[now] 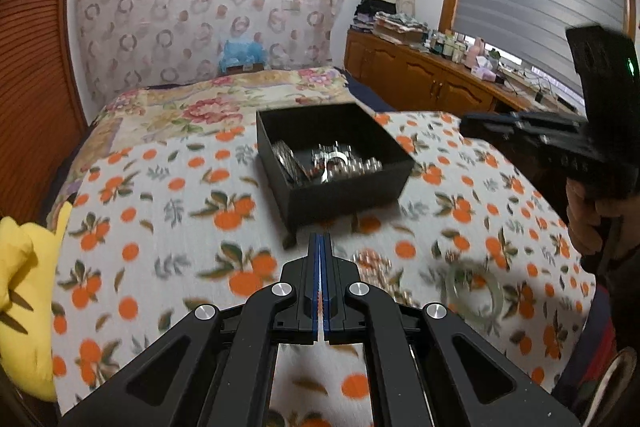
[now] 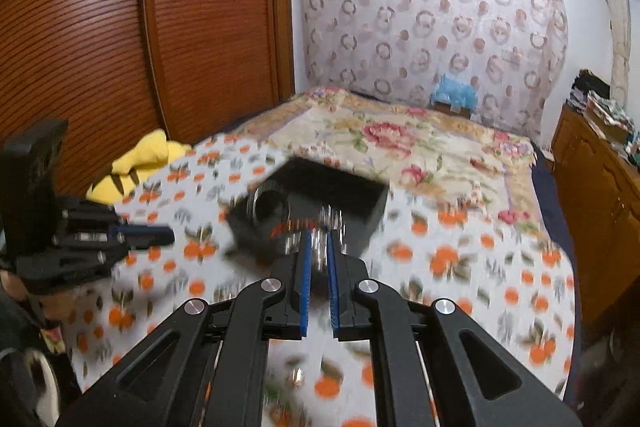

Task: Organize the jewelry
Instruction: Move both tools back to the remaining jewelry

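Right claw is up over the near edge of the black box, fingers parted w/ a gap between the blue pads. Something silvery shows in that gap, but the right wrist view is smeared with blur; can't tell if it's pinched or just box contents seen through the fingers. Looks released to me.

Left claw hangs low over the orange-print bedspread, just short of the box, pads pressed together w/ nothing between them. Clenched, empty.

Where's the jewelry? Box sits on the bed and already carries a pile of silver pieces plus a dark banded ring-shape against its left wall. Outside it, on the spread near the left claw's right side: a pale green bangle and a beaded bracelet beside it, both blurry.

Judgement: mid-task, sorting loose pieces into the box, prob. around a drop-off by the right side. Two pieces left out.

Next move calls for opening the left claw, dropping onto the beaded bracelet or the bangle rim, pinching one edge. The bangle is smooth and could slip; soft bedding gives under pressure.
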Tool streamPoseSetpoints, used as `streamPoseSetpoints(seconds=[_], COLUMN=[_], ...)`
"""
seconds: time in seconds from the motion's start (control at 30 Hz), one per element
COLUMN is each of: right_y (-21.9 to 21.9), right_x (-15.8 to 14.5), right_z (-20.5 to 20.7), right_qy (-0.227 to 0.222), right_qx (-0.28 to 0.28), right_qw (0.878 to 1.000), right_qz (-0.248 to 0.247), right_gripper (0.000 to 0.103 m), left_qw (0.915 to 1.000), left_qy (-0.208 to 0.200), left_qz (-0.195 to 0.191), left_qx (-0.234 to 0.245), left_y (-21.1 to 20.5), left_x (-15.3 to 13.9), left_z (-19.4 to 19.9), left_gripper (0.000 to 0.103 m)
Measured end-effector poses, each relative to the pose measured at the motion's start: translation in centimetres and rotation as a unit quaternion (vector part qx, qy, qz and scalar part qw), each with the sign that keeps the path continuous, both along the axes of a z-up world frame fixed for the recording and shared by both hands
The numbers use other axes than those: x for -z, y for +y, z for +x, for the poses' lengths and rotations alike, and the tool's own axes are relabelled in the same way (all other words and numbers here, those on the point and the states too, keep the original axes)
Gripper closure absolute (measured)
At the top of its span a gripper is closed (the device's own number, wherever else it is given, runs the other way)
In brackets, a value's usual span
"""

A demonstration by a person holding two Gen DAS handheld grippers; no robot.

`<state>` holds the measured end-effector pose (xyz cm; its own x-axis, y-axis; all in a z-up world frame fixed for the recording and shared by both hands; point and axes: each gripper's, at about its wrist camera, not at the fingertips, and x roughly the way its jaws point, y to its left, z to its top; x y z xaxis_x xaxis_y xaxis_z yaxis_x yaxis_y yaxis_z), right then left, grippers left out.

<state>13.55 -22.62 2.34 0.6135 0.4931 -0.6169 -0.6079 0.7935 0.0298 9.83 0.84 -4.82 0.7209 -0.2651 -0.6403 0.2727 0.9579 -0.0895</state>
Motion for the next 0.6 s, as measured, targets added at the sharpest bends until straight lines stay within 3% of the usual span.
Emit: streamPoseSetpoints(seconds=[0.27,0.43,0.53,0.57,0.6], right_y=[-1.7,-3.0,-3.3,-3.4,-3.5], right_x=[5.7,7.1,7.4,7.5,7.6], right_z=[-4.5,-5.9,-6.0,-5.8,-5.6], right_qy=[0.046,0.073,0.076,0.078,0.079], right_qx=[0.008,0.021,0.025,0.028,0.031], right_qw=[0.999,0.997,0.997,0.997,0.996], right_qz=[-0.024,-0.006,-0.001,-0.004,-0.005], right_gripper=[0.093,0.093,0.093,0.092,0.084], left_qw=[0.9992,0.9986,0.9984,0.9983,0.9983], left_qy=[0.039,0.052,0.055,0.056,0.056], left_qz=[0.008,0.005,0.008,0.009,0.009], left_qx=[0.009,0.011,0.012,0.011,0.011], left_y=[-1.0,-1.3,-1.6,-1.7,-1.7], left_x=[3.3,4.2,4.5,4.5,4.5], left_z=[-2.2,-2.9,-3.0,-2.9,-3.0], left_gripper=[0.093,0.081,0.079,0.079,0.079])
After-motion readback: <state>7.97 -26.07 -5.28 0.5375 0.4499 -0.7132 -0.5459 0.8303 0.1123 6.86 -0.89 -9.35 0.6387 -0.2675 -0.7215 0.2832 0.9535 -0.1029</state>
